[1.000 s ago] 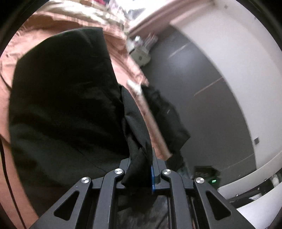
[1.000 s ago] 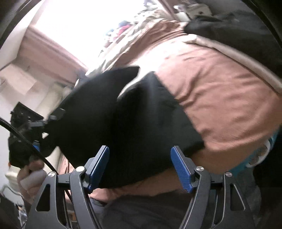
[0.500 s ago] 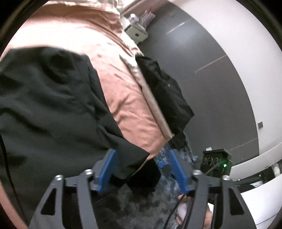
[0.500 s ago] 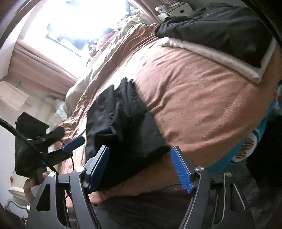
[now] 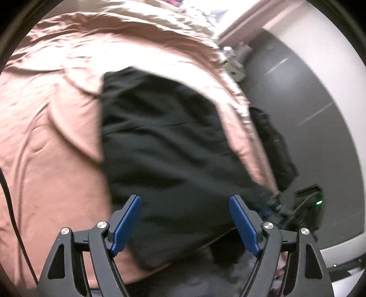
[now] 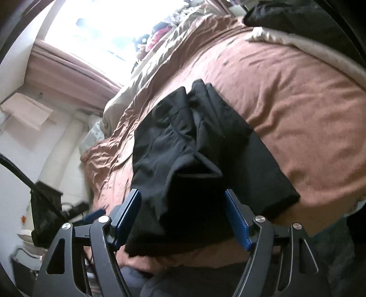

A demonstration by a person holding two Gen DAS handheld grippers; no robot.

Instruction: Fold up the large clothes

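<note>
The black garment (image 6: 201, 155) lies mid-frame on the bed (image 6: 297, 109), already doubled over into a rough rectangle (one loose flap shows near its lower centre), so a further fold or smoothing seems left. The left gripper (image 5: 185, 225) has just been opening; its jaws stand wide, pressing nothing. The right gripper (image 6: 183, 217) is likewise wide and empty. A second dark garment (image 6: 297, 20) drapes the bed's upper right edge, well clear
</note>
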